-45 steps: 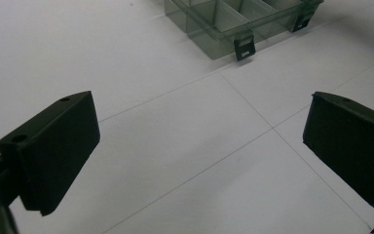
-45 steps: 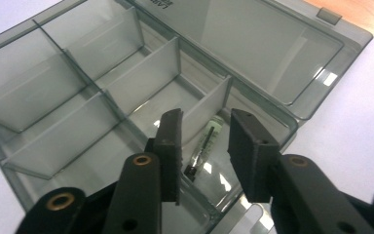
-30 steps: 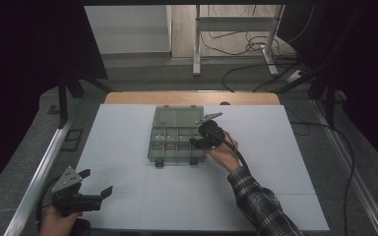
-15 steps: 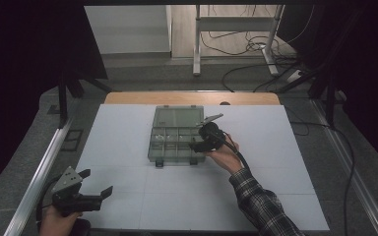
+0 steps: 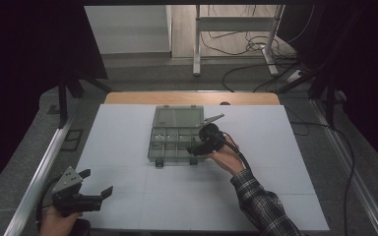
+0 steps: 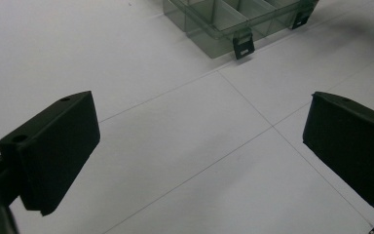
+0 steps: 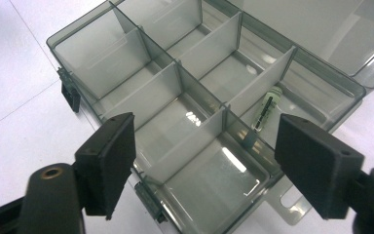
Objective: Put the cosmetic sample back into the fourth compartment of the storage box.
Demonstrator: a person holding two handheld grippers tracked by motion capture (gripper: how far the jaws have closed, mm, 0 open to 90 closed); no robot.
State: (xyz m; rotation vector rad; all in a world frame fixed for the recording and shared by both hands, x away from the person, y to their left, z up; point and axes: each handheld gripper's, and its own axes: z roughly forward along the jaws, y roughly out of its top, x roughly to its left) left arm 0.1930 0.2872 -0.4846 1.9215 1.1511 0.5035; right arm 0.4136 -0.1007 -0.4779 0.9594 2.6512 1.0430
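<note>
With its fingers just opened wide and empty, the right gripper (image 7: pixel 204 161) should lift straight off the compartment box (image 7: pixel 141 53), leaving the small bit (image 7: pixel 267 109) lying at centre right, while the left gripper (image 6: pixel 199 156) idles wide.

From above your side, the high view looks forward and down across the whole table (image 5: pixel 128 147). Both gripper views sit low and close; all three share the compartment box (image 5: pixel 174 142) (image 6: pixel 224 29) (image 7: pixel 199 112).

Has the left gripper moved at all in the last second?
No. In the high view the left gripper sits at the same spot on the near left corner of the mat, the same way off from the box, jaws open.
</note>
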